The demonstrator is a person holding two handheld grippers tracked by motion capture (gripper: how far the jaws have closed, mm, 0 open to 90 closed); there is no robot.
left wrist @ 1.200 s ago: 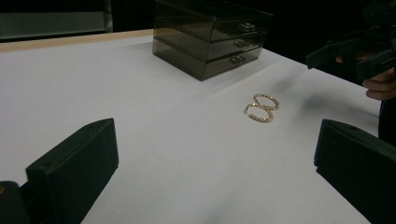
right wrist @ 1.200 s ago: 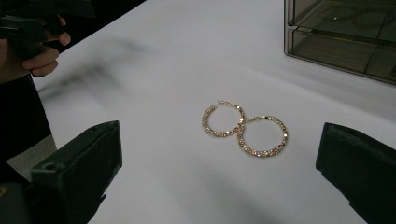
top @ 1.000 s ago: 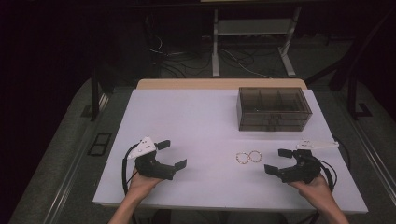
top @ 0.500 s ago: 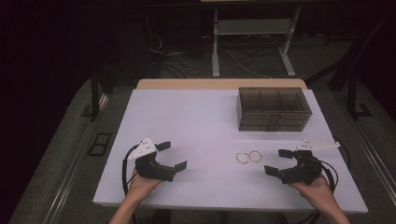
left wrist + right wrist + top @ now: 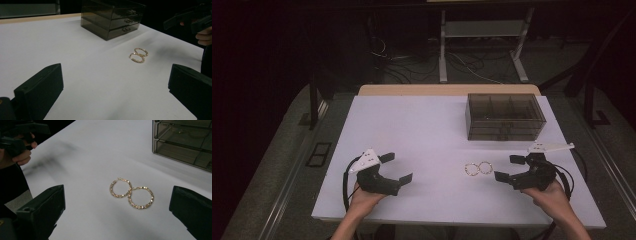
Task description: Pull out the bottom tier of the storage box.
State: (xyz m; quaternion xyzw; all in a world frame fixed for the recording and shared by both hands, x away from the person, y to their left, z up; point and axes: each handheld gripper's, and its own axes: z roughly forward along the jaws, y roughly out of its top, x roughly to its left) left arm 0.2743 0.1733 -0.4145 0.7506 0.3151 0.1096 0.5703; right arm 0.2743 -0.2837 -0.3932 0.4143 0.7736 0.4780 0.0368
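Hoop earrings [image 5: 131, 193] lying touching on counter [image 5: 422, 130]: approaching low with right claw [image 5: 508, 168] gaping wide, left claw [image 5: 396, 167] likewise spread, idling.

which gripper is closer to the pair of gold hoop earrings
The right gripper, open just to the right of the hoop earrings. The left gripper, also open, sits much farther off on their left.

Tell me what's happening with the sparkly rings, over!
Left gripper open, right gripper open, both holding nothing. Two gold hoop earrings flat on the white table, touching, nearer the right gripper. Nothing in the way.
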